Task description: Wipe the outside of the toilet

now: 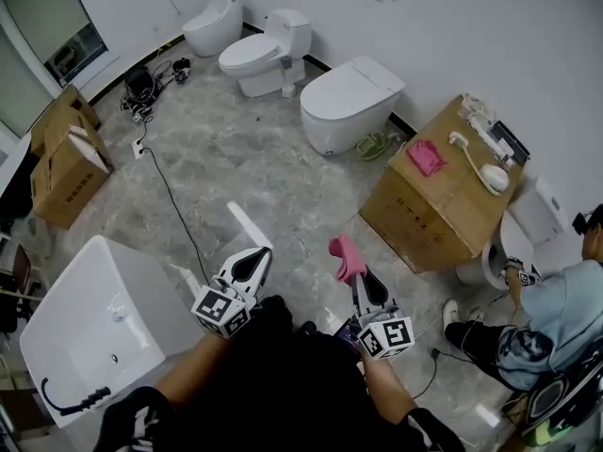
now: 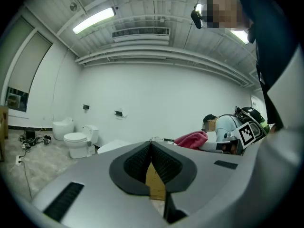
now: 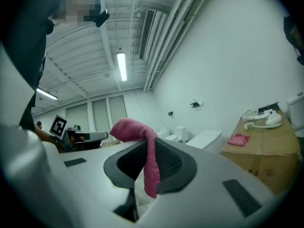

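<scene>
Toilet stands at the floor's far edge by the wall, well apart from me. Left hand-held gripper: jaws together, empty. Right hand-held gripper: clamped on pink cloth, loose end flopping. My call: step close, then press that loose fold flat against the shell.

**Towelling, plastic, ceramic, card and stone**

The fuzzy pink towelling cloth looks soft and nubbly, with a matt looped pile. The right gripper has a smooth, matt grey plastic shell and ribbed black rubbery pads. The left gripper has the same finish. The low white one-piece toilet is smooth, glossy ceramic. The brown cardboard box is dull and papery. The grey marbled floor looks like polished stone tile with a faint sheen.
</scene>
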Demonstrator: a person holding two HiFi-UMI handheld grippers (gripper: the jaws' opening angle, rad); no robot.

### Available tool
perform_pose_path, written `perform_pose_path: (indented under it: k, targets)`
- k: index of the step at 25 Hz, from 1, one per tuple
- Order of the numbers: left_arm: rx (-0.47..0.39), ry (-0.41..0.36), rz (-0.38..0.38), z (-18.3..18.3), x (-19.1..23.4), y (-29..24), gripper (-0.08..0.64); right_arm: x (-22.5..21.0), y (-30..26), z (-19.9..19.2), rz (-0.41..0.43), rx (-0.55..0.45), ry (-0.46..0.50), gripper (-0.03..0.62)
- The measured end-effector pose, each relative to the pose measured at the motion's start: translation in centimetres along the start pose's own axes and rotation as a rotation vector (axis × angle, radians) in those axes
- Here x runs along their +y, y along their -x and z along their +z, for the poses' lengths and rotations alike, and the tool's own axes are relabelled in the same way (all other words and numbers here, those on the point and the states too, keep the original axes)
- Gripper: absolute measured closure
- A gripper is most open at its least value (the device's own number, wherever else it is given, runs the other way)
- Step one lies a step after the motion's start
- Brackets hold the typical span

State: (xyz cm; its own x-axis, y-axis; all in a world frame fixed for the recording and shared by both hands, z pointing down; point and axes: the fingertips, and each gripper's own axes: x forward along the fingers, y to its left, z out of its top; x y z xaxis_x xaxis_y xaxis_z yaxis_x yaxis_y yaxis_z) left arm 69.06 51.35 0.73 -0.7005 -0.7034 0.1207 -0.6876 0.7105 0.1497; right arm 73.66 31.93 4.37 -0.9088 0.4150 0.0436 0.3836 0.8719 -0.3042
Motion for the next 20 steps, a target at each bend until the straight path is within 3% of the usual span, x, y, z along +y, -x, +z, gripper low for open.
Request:
perform_pose_path:
  k: [6, 20]
  targets:
    - [0.018, 0.041, -0.014, -0.9, 1.4, -3.8, 0.546, -3.3, -2.7, 0.1, -0.029, 0.026, -0.01, 0.529]
    - [-0.032, 0.029, -0.152, 4.7, 11.9, -19.1, 0.546, -10.7, -17.7, 6.1, -0.12, 0.004, 0.036, 0.529]
